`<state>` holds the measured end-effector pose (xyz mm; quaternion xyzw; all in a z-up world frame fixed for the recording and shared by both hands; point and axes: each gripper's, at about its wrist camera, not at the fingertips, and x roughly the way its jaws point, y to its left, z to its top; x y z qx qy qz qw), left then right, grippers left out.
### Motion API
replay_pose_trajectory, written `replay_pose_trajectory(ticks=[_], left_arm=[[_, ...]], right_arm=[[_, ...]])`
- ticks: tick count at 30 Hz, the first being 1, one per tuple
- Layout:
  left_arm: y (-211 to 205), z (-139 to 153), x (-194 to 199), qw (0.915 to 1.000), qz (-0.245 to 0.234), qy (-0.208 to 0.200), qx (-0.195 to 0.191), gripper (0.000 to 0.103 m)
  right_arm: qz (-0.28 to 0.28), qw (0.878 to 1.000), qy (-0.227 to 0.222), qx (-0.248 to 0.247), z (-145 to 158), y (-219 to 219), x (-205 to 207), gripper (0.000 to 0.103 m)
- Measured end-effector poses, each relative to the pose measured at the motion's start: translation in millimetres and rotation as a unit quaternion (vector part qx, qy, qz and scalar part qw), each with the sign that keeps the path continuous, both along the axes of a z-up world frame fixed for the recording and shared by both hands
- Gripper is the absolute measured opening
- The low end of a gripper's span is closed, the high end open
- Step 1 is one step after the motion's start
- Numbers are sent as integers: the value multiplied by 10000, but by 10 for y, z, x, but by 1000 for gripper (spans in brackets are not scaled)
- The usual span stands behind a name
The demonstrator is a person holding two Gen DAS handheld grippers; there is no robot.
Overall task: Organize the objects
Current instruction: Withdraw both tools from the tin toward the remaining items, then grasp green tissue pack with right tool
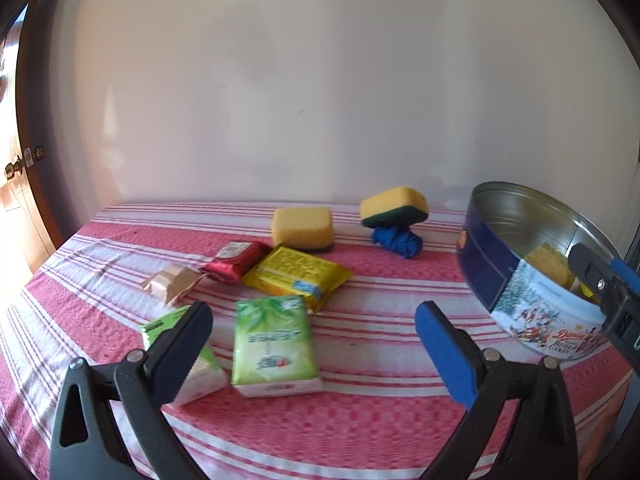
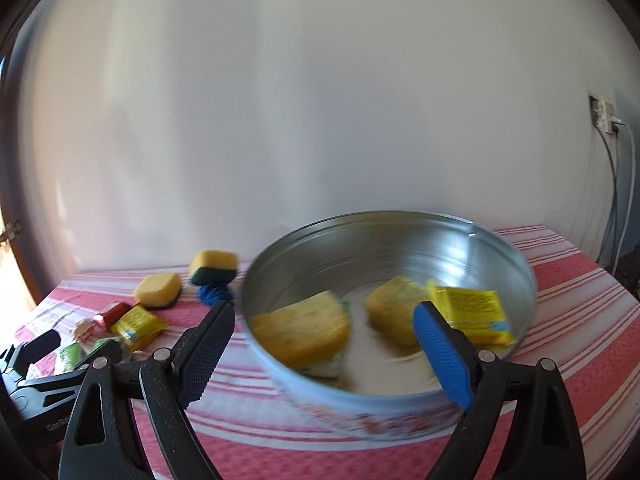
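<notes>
Inside your cookie tin (image 2: 500, 248) sit two yellow sponges (image 2: 304, 330) and one yellow packet (image 2: 472, 312), so the sorting looks partly done. Left out on the striped cloth (image 1: 360, 420) are two sponges (image 1: 302, 227), a blue cloth wad (image 1: 398, 242), several packets and green tissue packs (image 1: 274, 344). Your left gripper (image 1: 314, 344) and right gripper (image 2: 324, 344) both gape, empty.
</notes>
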<state>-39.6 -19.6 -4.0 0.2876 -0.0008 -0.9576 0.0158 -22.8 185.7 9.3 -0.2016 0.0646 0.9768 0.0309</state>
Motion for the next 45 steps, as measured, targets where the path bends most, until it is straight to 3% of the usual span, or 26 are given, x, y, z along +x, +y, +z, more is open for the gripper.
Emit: replay_pose_trajectory(ticks=[5,16,25,30,35,39,45], left_arm=[[-229,-25,-14,9999,134,-83,-1,102],[-943,-116,-60,9946,947,-393,167,102],[-1404,-154,-53,9875,1471,-517,229,102],[-1583,-134,-7,9830,1723,-427,460,102],[-1565,-164,-23,9841,1642,-461,493,102],[-1444,-183,-56,9885,1366,-468,442,102],[-1276,-186,-108,9931,1005,-487,354,102]], right_arm=[[253,9995,-178,-8,-31,-290,-52,93],[905,9941,-588,113,-121,-963,-236,93],[1637,9782,-1271,100,-282,-1504,-458,93],[1903,9662,-1688,420,-390,-1841,-554,92],[2065,9509,-2218,630,-531,-2052,-667,79],[2057,9500,-2267,620,-551,-2037,-657,56],[1675,9601,-2214,342,-541,-1780,-584,56]])
